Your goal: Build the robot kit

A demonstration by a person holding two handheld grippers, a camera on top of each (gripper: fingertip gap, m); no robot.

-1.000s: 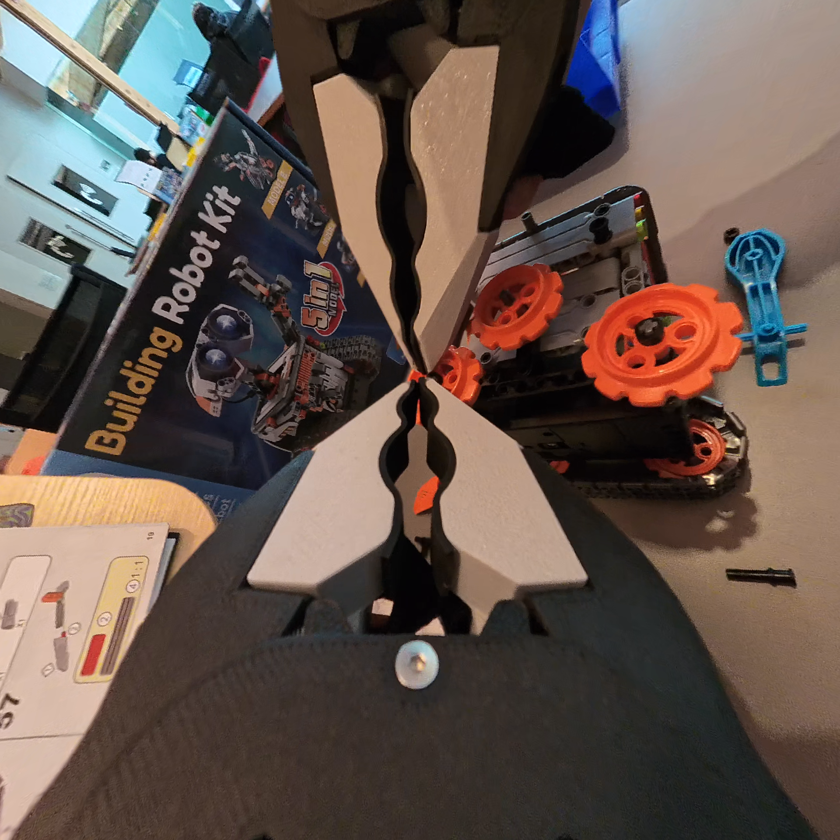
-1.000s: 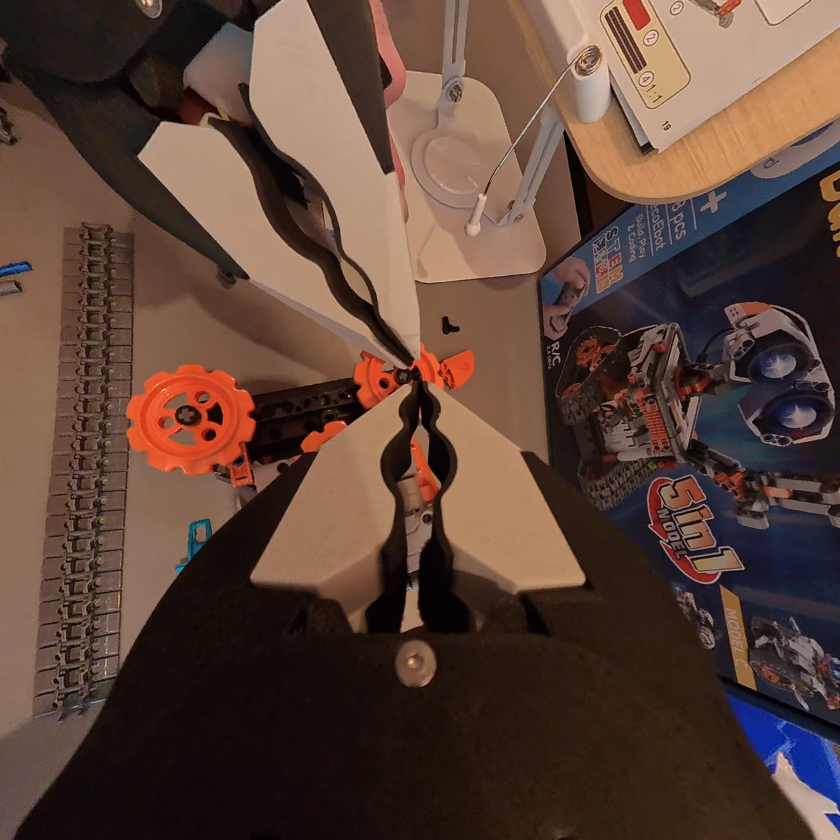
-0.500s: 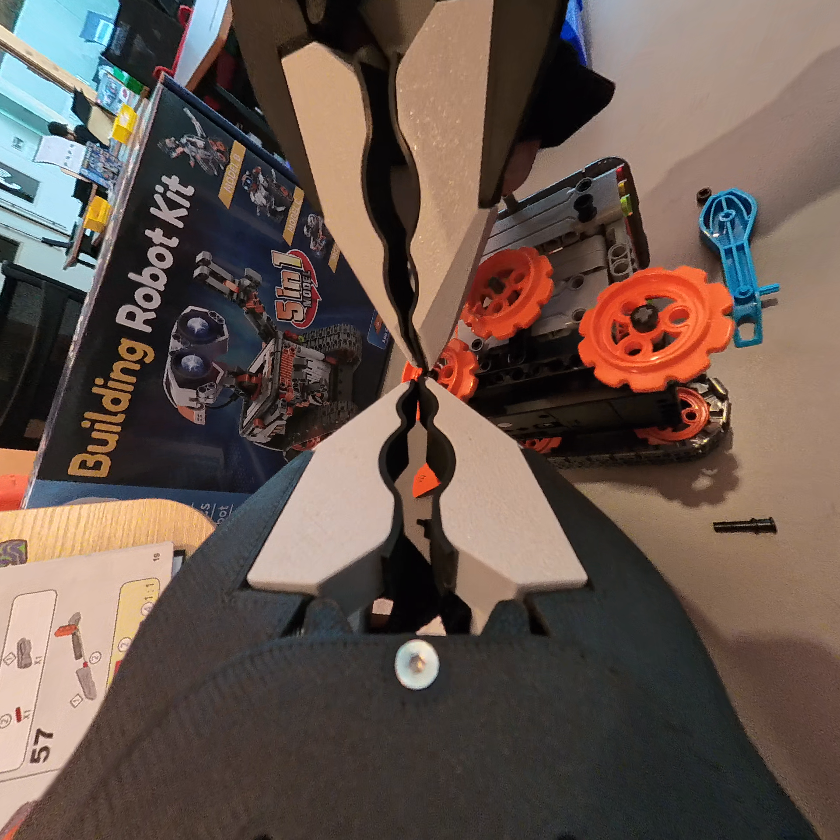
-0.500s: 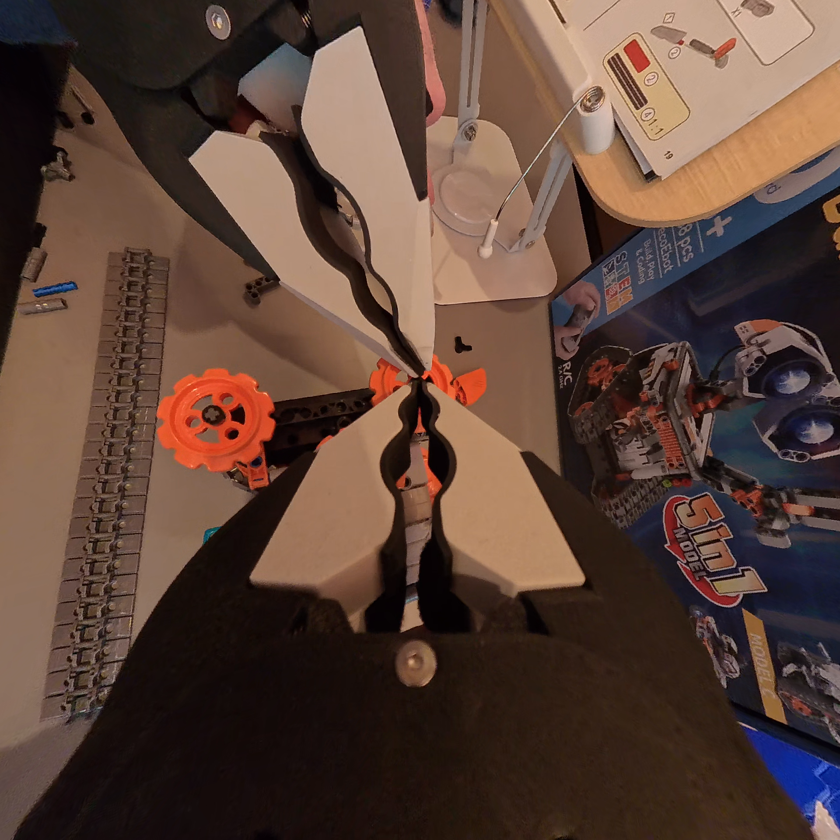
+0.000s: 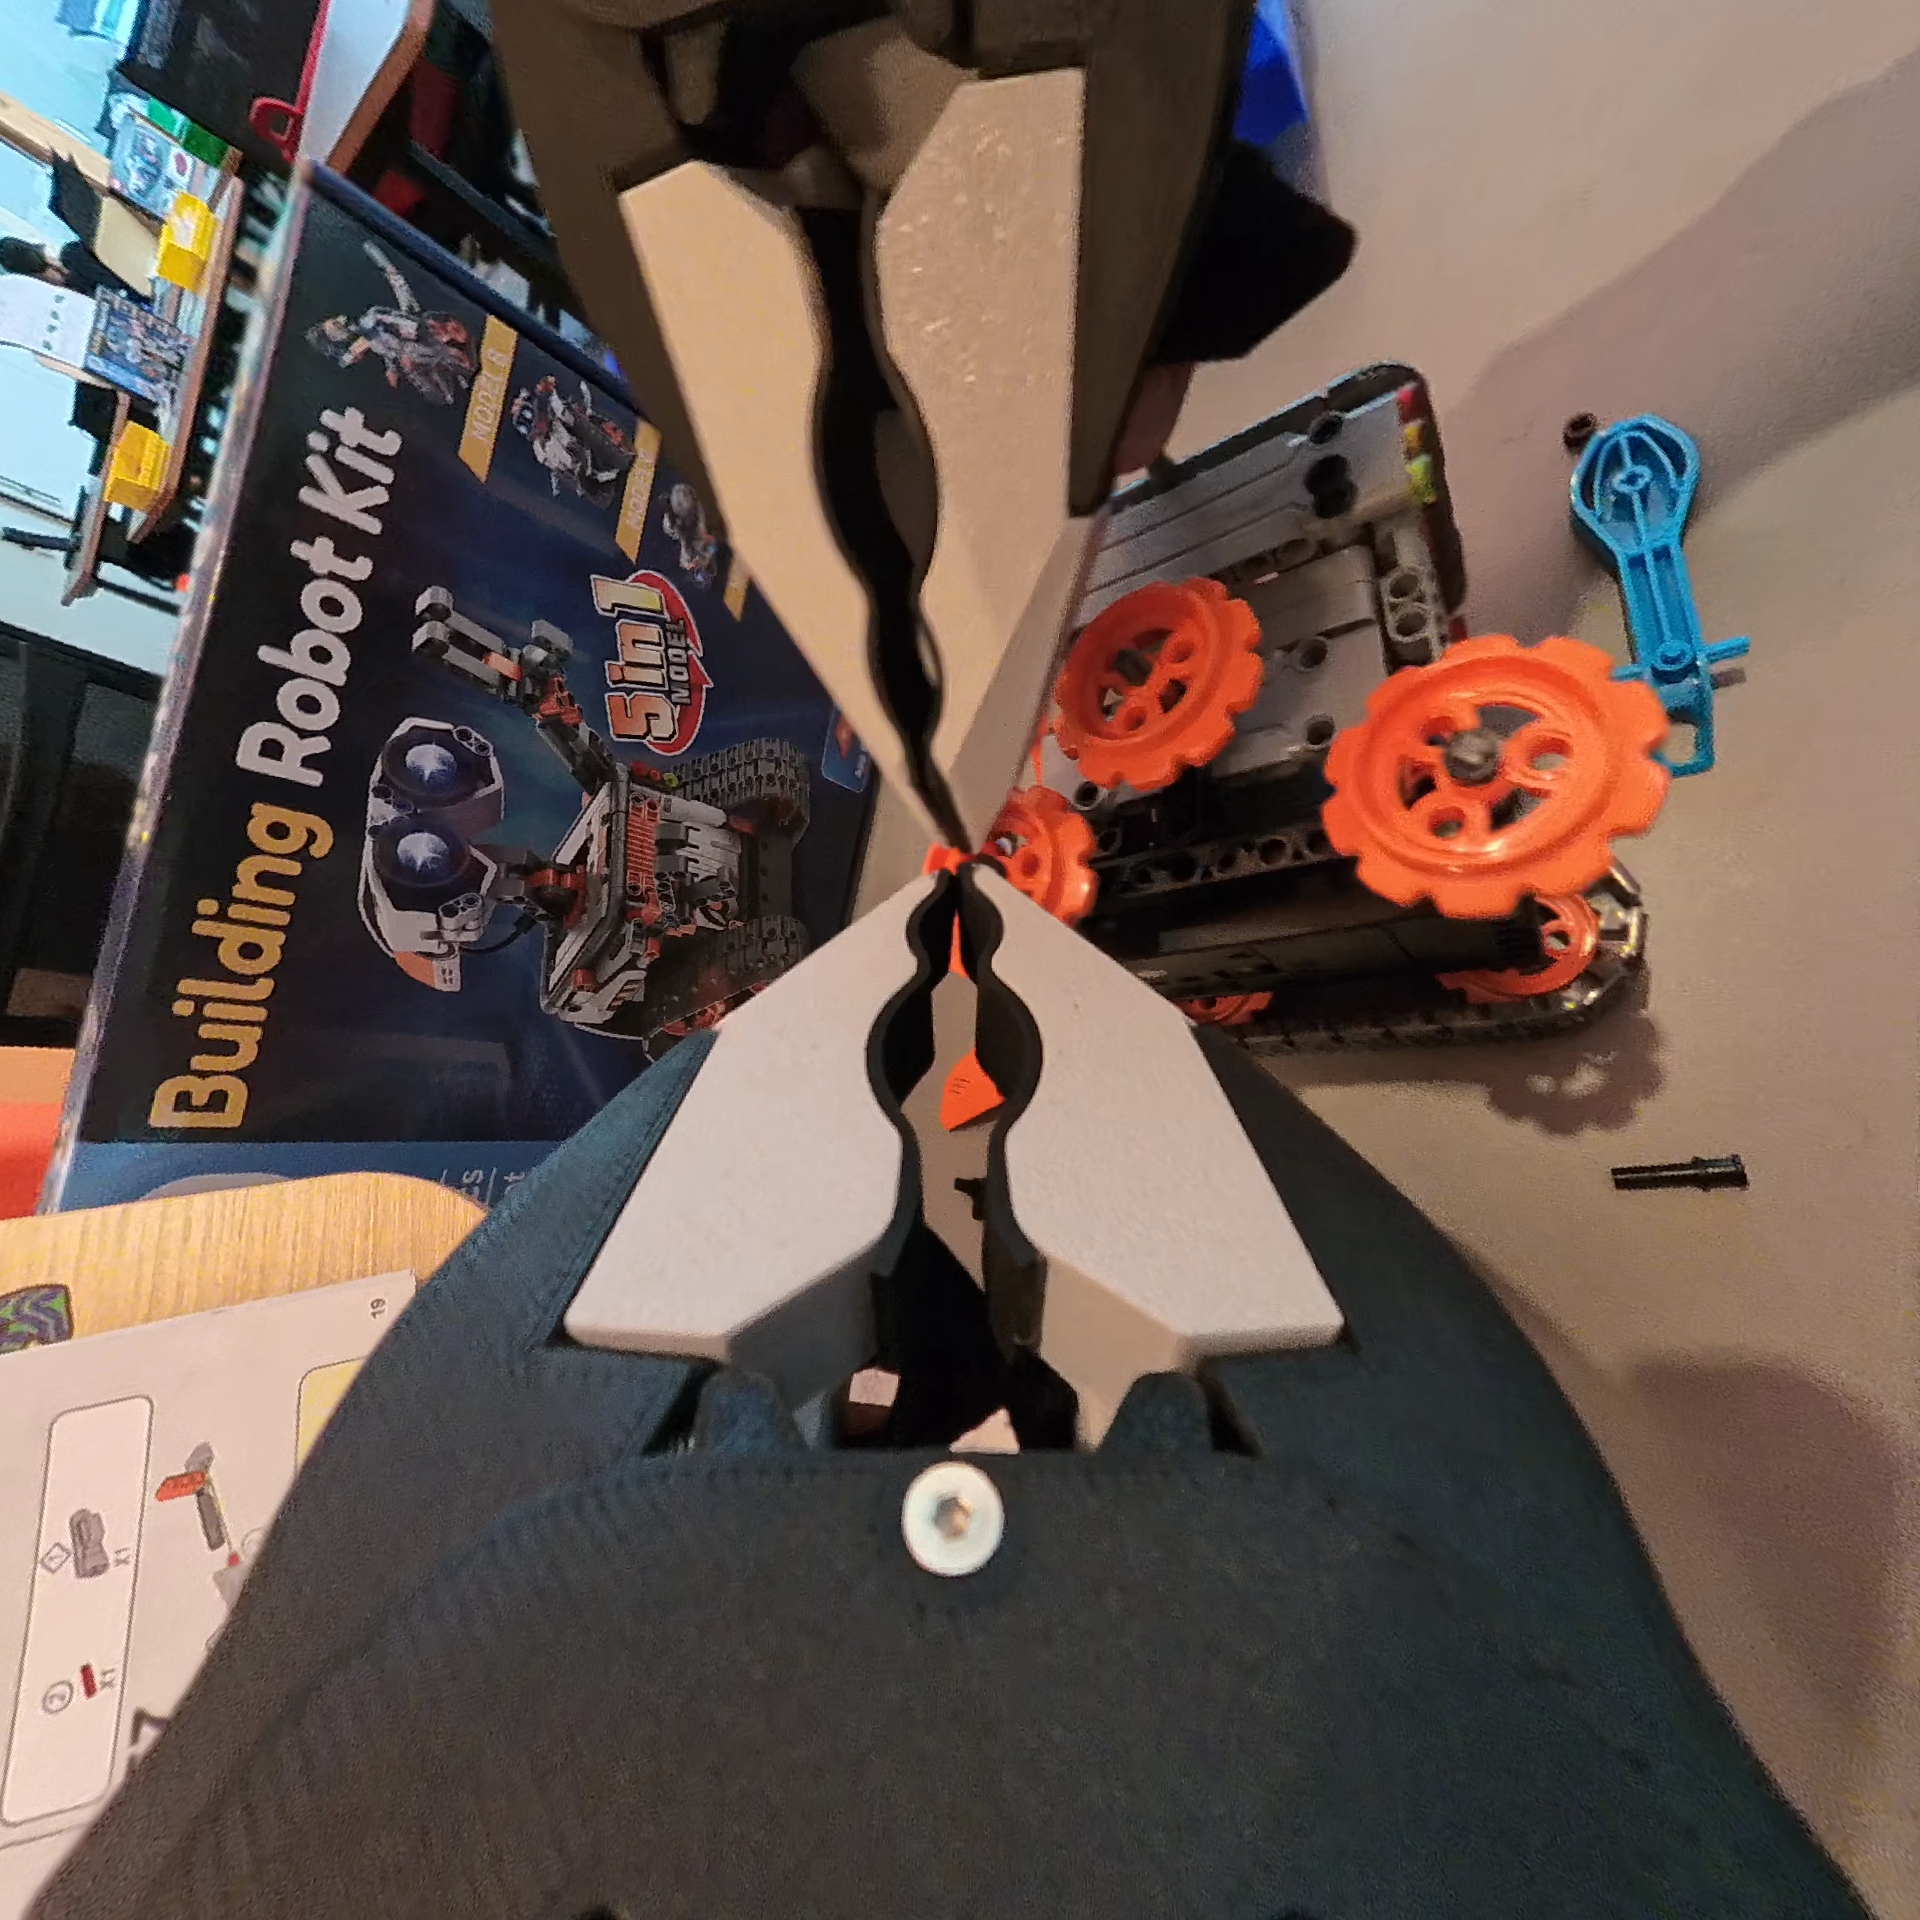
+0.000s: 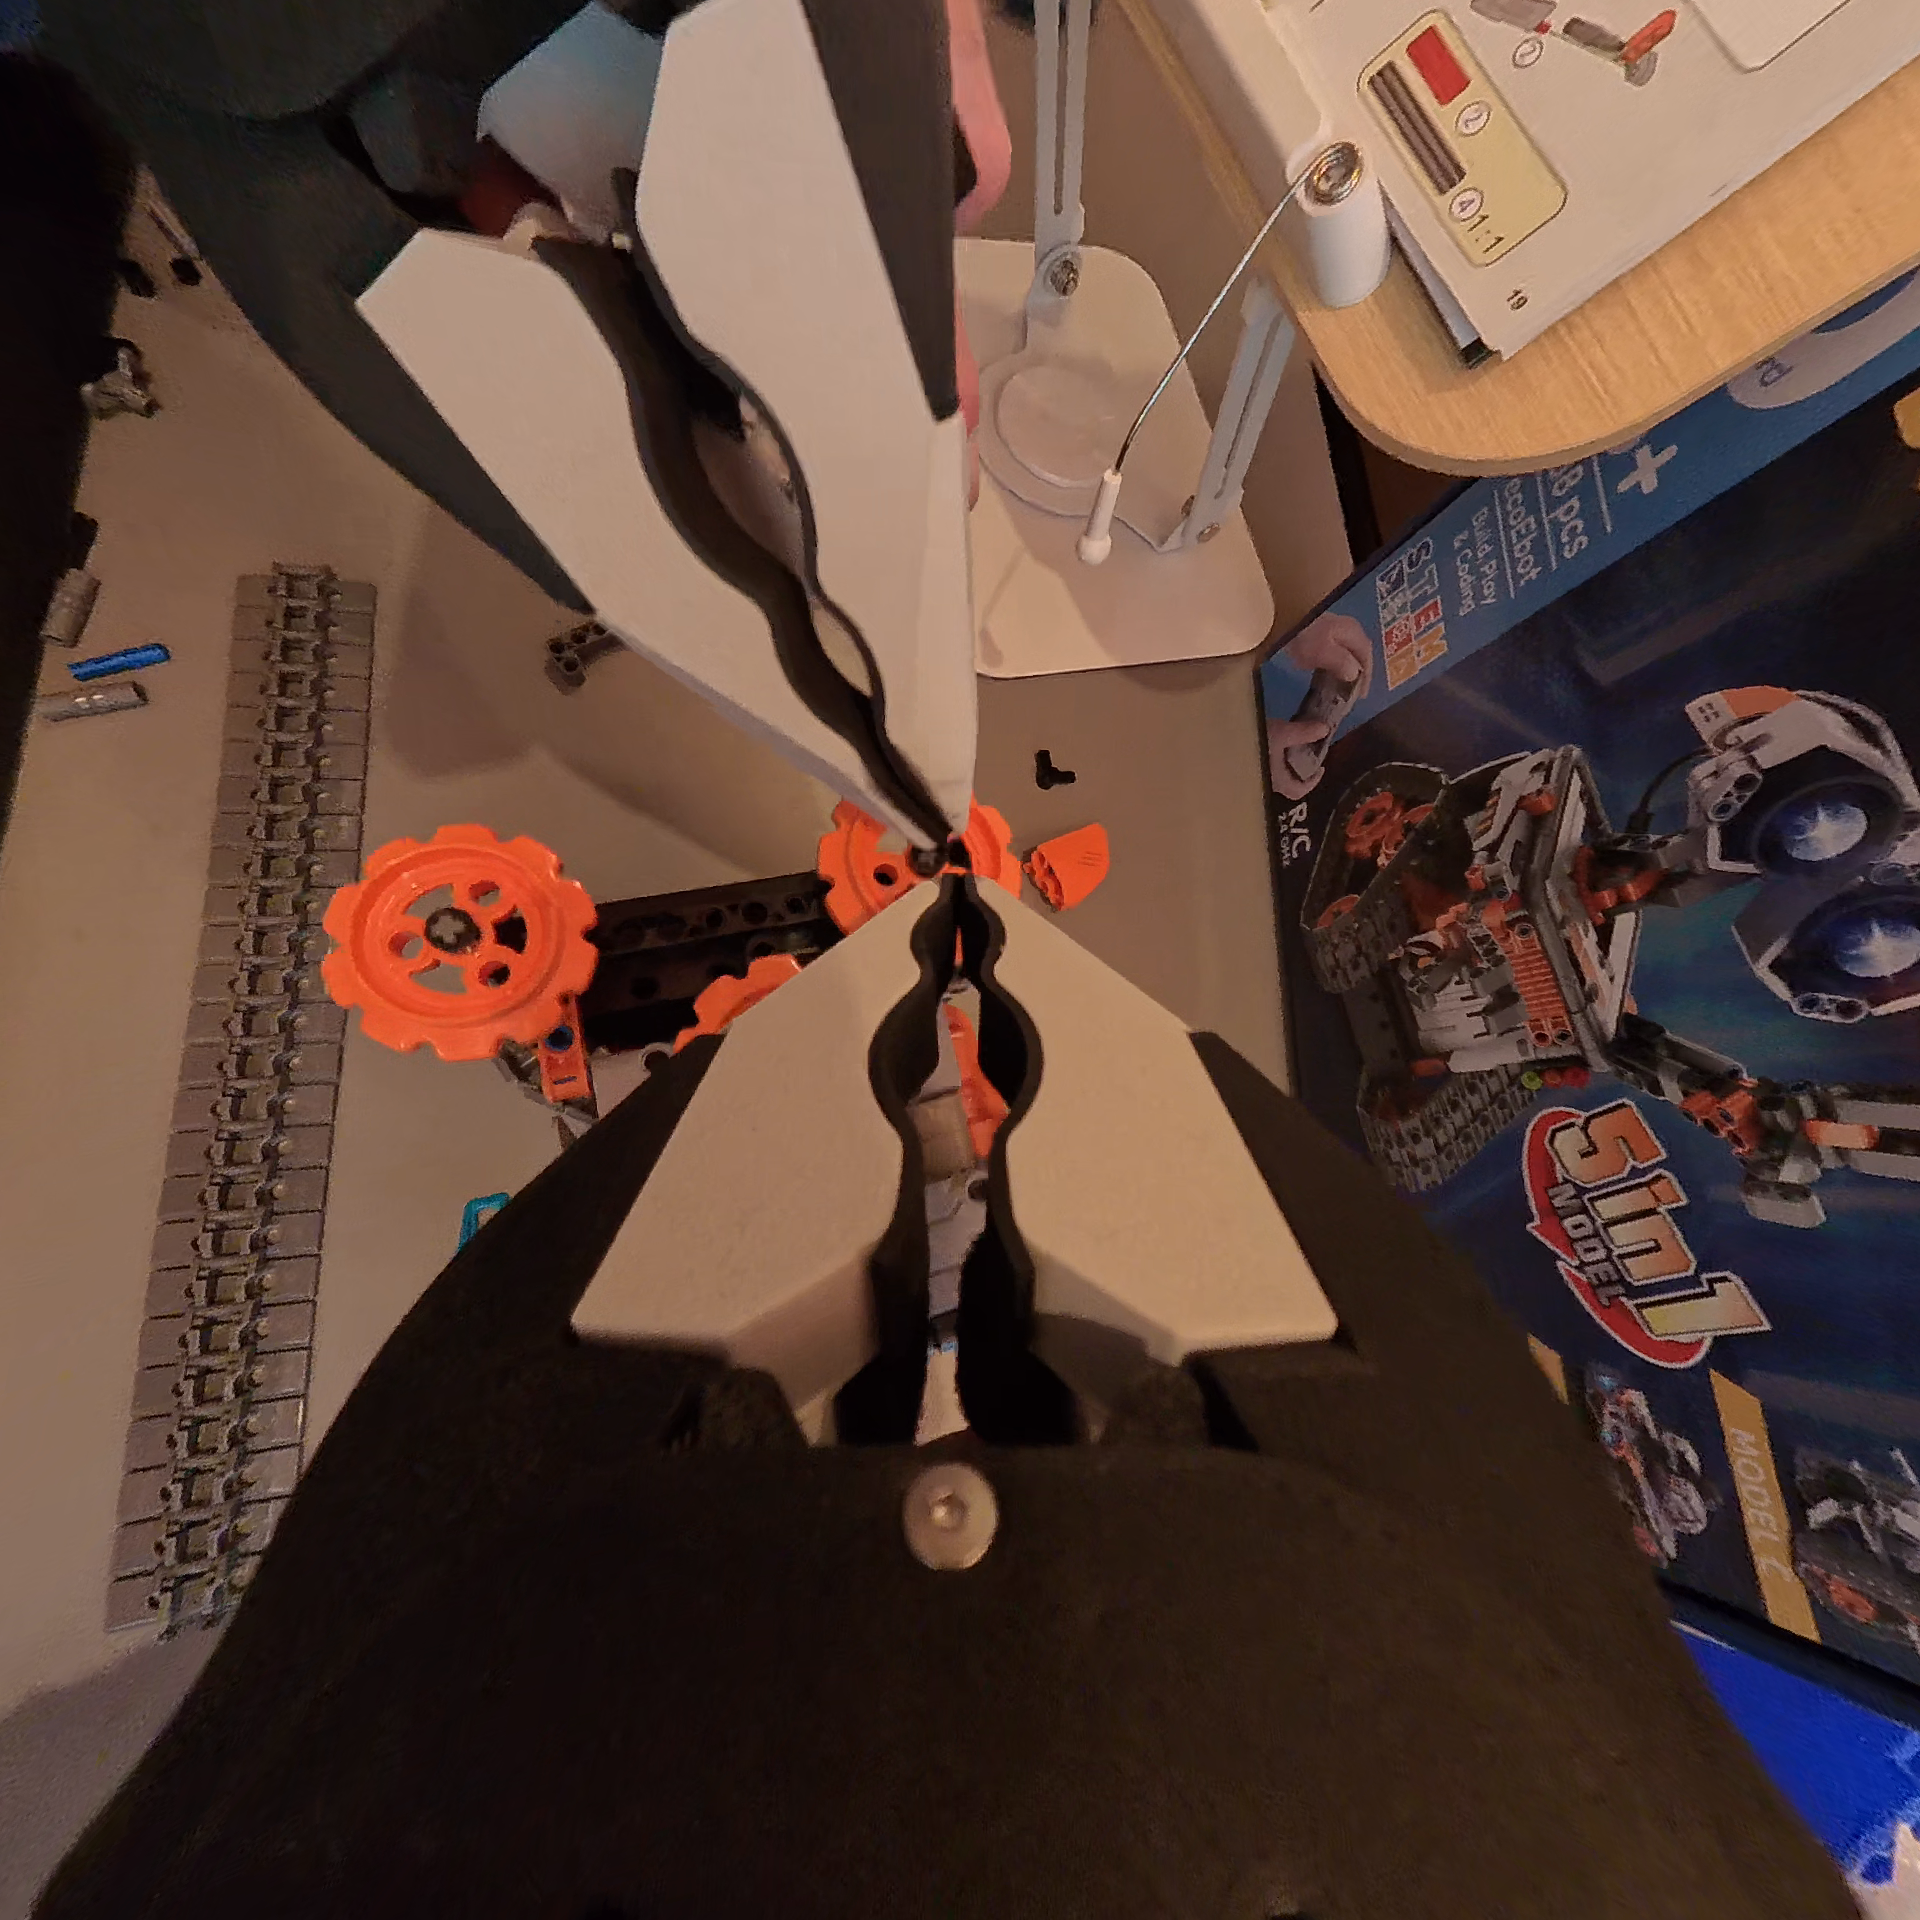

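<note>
**Two grippers tip to tip over a toy vehicle**

The left gripper (image 5: 954, 883) points forward with its fingers pressed together, and the right gripper (image 6: 951, 883) meets it from the opposite side, tips almost touching, its fingers likewise closed. Right at the meeting point sits something small and dark in front of an orange gear (image 6: 883, 868); whether either gripper pinches it I cannot tell, as the tips cover it.

Below lies a half-built tracked vehicle (image 5: 1299, 862) on the grey table (image 5: 1714, 260), with a big orange wheel (image 5: 1491, 774) facing up. The right gripper's body hides most of the vehicle in its own view.

The left view alone shows a blue tool (image 5: 1647, 582) beside the vehicle and a black pin (image 5: 1678, 1174) lying apart. The right view alone shows a flat strip of grey track links (image 6: 244, 1091), a loose orange wedge (image 6: 1070, 857) and a white stand (image 6: 1091, 468). Both show the kit box (image 5: 416, 727) and an instruction booklet (image 5: 125, 1538), cut off at the edge.
</note>
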